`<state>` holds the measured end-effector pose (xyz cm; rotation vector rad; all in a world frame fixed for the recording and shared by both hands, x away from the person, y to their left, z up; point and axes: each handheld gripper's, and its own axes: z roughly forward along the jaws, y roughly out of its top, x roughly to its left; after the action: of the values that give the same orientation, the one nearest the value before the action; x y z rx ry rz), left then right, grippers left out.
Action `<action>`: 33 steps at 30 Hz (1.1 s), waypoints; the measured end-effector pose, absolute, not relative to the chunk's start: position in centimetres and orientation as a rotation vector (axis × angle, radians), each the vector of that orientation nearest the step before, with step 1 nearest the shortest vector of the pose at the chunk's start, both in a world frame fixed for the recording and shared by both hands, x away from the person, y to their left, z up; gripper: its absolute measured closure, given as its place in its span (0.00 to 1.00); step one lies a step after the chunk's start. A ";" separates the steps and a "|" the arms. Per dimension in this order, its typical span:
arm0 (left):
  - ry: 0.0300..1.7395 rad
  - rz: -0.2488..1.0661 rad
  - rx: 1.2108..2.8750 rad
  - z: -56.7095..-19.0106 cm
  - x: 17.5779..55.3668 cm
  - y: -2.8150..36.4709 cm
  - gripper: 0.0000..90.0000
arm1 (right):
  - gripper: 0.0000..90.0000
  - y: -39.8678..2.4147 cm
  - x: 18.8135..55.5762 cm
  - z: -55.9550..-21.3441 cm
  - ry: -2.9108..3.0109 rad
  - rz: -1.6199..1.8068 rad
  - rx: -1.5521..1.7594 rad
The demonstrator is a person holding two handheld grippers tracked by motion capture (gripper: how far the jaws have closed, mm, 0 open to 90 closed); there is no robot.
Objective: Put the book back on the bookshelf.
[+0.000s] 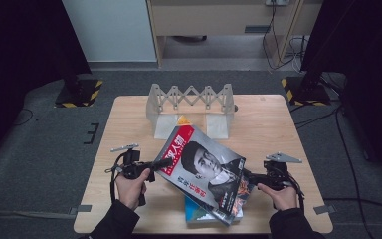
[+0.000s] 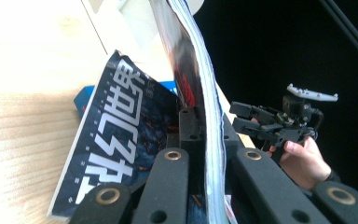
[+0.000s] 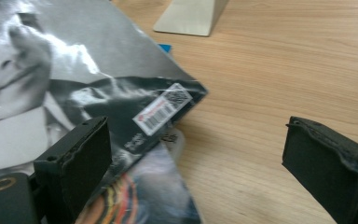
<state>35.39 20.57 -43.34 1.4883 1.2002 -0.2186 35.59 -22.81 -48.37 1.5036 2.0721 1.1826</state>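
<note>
A magazine (image 1: 204, 172) with a red-and-white title and a portrait cover is tilted up above the table's front middle. My left gripper (image 1: 161, 163) is shut on its left edge. In the left gripper view the page block (image 2: 205, 116) stands pinched between the black jaws of my left gripper (image 2: 208, 135). My right gripper (image 1: 246, 174) stands open at the magazine's right corner. In the right gripper view that corner with a barcode sticker (image 3: 163, 109) lies beside the left pad, and nothing is gripped by my right gripper (image 3: 205, 161).
Under the lifted magazine lie a dark magazine with white characters (image 2: 116, 135) and a blue book (image 1: 199, 213) near the front edge. A pale accordion-style rack (image 1: 191, 107) stands at the back middle of the wooden table (image 1: 273, 124). Black stands flank the table on the floor.
</note>
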 end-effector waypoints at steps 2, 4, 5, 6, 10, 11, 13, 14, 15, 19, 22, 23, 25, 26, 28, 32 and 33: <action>1.198 -0.216 1.481 -43.1 35.5 20.6 0.96 | 0.09 -23.2 35.7 -48.4 2.062 1.172 1.508; 1.186 -0.212 1.455 -42.2 35.9 20.9 0.96 | 0.09 -23.6 35.8 -48.4 2.051 1.163 1.516; 1.183 -0.207 1.443 -41.8 36.0 20.9 0.96 | 0.09 -23.8 35.8 -48.4 2.044 1.155 1.517; 1.176 -0.205 1.434 -41.5 36.1 21.0 0.96 | 0.09 -24.0 35.9 -48.5 2.038 1.148 1.522; 1.170 -0.196 1.413 -40.4 36.4 20.9 0.96 | 0.10 -25.0 36.1 -48.6 2.016 1.127 1.545; 1.165 -0.194 1.402 -39.8 36.6 20.8 0.96 | 0.10 -25.2 36.1 -48.6 2.011 1.119 1.551; 1.161 -0.188 1.392 -39.2 36.8 20.6 0.96 | 0.10 -25.6 36.2 -48.7 2.003 1.106 1.556; 1.161 -0.181 1.389 -38.9 36.9 20.5 0.96 | 0.10 -25.8 36.2 -48.8 1.999 1.099 1.551; 1.159 -0.181 1.381 -38.7 37.0 20.5 0.96 | 0.10 -26.0 36.3 -48.8 1.998 1.093 1.557; 1.148 -0.161 1.368 -37.6 37.3 20.3 0.96 | 0.10 -26.7 36.4 -49.1 1.989 1.068 1.562; 1.147 -0.138 1.363 -36.8 37.5 20.4 0.96 | 0.10 -27.1 36.5 -49.3 1.988 1.046 1.562; 1.145 -0.136 1.352 -36.6 37.6 20.5 0.96 | 0.10 -27.1 36.6 -49.4 1.988 1.038 1.572; 1.134 -0.135 1.331 -36.1 37.7 20.8 0.96 | 0.10 -27.4 36.7 -49.5 1.989 1.021 1.567; 1.134 -0.135 1.331 -36.1 37.7 20.8 0.96 | 0.10 -27.5 36.7 -49.5 1.985 1.016 1.571; 1.123 -0.134 1.292 -35.3 37.9 21.4 0.96 | 0.10 -27.8 36.8 -49.7 1.985 1.005 1.574; 1.114 -0.088 1.272 -33.9 37.9 22.3 0.96 | 0.10 -28.2 37.0 -50.1 1.994 0.976 1.578; 1.109 -0.068 1.274 -33.5 37.9 22.5 0.96 | 0.10 -28.3 37.0 -50.2 1.990 0.970 1.585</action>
<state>37.93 22.51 -33.53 1.2737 1.1095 -0.0683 37.03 -28.27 -50.24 1.5853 1.9902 0.9702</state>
